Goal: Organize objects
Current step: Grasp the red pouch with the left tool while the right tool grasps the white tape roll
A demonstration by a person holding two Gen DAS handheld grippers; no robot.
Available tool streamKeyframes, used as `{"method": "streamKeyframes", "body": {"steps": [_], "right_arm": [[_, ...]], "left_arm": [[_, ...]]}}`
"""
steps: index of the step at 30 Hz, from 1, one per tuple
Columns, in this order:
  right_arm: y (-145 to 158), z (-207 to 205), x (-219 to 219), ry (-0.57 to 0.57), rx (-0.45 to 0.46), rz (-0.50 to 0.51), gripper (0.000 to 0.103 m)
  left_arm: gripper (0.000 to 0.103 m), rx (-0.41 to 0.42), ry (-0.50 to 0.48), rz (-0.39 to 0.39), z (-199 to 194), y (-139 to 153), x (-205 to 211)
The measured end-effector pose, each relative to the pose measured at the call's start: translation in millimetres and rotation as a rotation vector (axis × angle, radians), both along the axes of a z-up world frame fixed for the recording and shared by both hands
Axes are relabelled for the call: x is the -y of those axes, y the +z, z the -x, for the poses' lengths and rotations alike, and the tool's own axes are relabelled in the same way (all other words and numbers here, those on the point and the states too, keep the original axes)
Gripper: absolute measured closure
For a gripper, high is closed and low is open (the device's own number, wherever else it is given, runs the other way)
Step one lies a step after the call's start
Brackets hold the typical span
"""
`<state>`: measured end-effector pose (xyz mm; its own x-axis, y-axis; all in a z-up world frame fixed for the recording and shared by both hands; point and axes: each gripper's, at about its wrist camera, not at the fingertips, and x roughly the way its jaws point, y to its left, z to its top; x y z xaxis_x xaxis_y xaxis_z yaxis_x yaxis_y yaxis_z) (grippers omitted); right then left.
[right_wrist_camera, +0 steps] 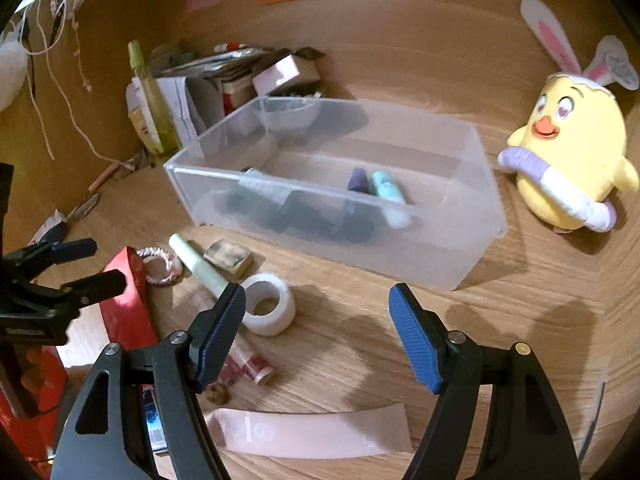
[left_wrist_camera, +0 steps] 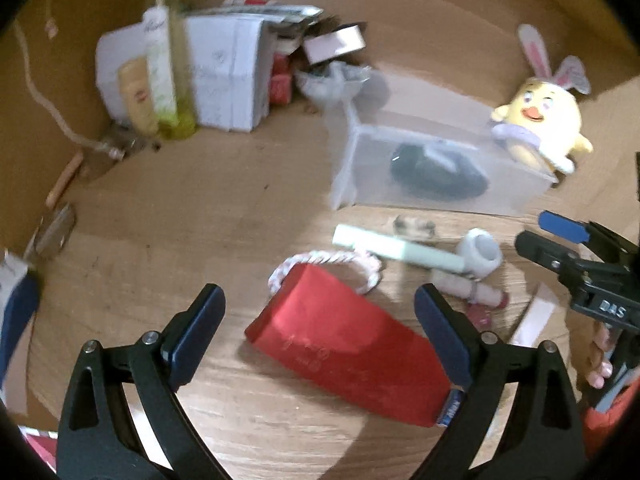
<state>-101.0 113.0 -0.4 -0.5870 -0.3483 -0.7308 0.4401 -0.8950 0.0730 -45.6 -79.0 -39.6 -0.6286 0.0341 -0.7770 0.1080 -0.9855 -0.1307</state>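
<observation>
Right wrist view: a clear plastic bin (right_wrist_camera: 460, 248) sits mid-frame on the wooden tabletop (right_wrist_camera: 360, 344). Inside it lie a dark blurred object (right_wrist_camera: 320, 220), a purple tube (right_wrist_camera: 357, 180) and a light blue tube (right_wrist_camera: 386, 188) side by side. A yellow chick plush (right_wrist_camera: 572, 160) stands at right, apart from the bin. Below left of the bin lie a white tape roll (right_wrist_camera: 268, 308), a pale green tube (right_wrist_camera: 196, 264) and a red pouch (right_wrist_camera: 128, 304). A pink strip (right_wrist_camera: 312, 436) lies at the bottom. The right gripper (right_wrist_camera: 316, 336) is released, jaws spread with nothing between. In the left wrist view the left gripper (left_wrist_camera: 320, 332) is also spread, straddling the red pouch (left_wrist_camera: 348, 352) without pressing on it.
</observation>
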Motion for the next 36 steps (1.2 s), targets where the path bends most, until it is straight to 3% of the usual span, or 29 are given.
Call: {"method": "streamKeyframes", "body": {"steps": [8, 21, 25, 27, 36], "right_arm": [[-11, 0, 19, 0.057, 0.004, -0.051, 0.032], [-28, 11, 28, 0.091, 0.044, -0.060, 0.034], [-31, 14, 27, 0.095, 0.068, -0.051, 0.054], [-32, 16, 25, 0.095, 0.079, -0.040, 0.064], [-24, 15, 15, 0.058, 0.038, -0.017, 0.067]], "left_arm": [[0.006, 0.064, 0.075, -0.157, -9, -19, 7], [0.006, 0.049, 0.163, -0.083, -1, -16, -5], [0.021, 0.039, 0.182, -0.021, 4, -17, -12], [0.022, 0.033, 0.188, -0.014, 5, -17, -13], [0.040, 0.010, 0.232, -0.067, 3, -12, 0]]}}
